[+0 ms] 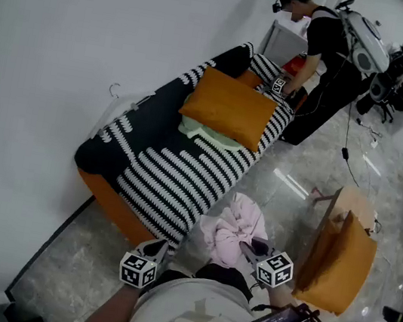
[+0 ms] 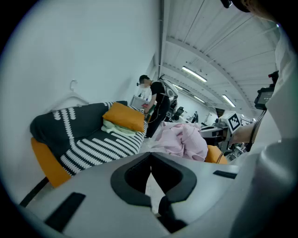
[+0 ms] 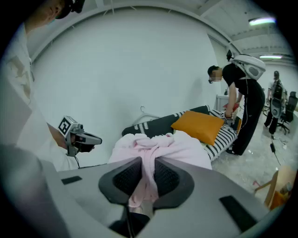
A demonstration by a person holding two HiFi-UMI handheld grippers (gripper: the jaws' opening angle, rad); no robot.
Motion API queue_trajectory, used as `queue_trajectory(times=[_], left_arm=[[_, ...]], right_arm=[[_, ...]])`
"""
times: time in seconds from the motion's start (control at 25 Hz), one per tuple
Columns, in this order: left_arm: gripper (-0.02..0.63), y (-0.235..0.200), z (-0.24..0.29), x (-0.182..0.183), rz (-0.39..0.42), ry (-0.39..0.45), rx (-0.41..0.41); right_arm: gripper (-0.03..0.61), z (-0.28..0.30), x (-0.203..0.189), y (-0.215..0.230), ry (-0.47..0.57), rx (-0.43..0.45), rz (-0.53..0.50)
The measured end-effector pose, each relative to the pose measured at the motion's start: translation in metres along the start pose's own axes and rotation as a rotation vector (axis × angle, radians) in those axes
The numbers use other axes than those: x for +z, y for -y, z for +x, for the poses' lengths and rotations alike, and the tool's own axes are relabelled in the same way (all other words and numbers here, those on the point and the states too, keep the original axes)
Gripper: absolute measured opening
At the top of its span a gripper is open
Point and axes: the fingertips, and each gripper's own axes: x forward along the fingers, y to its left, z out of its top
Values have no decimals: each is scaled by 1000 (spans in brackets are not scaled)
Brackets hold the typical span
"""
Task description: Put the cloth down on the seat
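Head view: cloth (image 1: 235, 227) near seat (image 1: 183, 176) front edge

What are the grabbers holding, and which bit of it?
The right gripper pinches the pink cloth by a bunched fold at its near edge; the rest bulges beyond the jaws. The left gripper holds nothing.

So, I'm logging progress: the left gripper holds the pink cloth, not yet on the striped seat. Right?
No: the right gripper holds the pink cloth, as the right gripper view shows, its jaws closed on it. It is not yet on the striped seat.
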Motion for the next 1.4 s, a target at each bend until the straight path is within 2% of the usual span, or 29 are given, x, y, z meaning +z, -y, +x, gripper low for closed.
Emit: queue_trajectory(times=[0.24,0.48,0.6,1.04,1.4], left_arm=[[12,68,22,1,43,5,-73],[12,110,26,-6,73,-19,-90],[12,133,26,-14,87,-34,-93],[12,193,31,-33,125,-63,-92],[12,221,51,-29,166,-87,-137]], right_arm=[[84,-60,-37,3,51,-11,64],[84,-102,-35,10,211,8,172],[84,-119,-40,15,253,14,201],[83,-156,-82,19,201,8,163],[81,-181,-93,31,215,-19,162]])
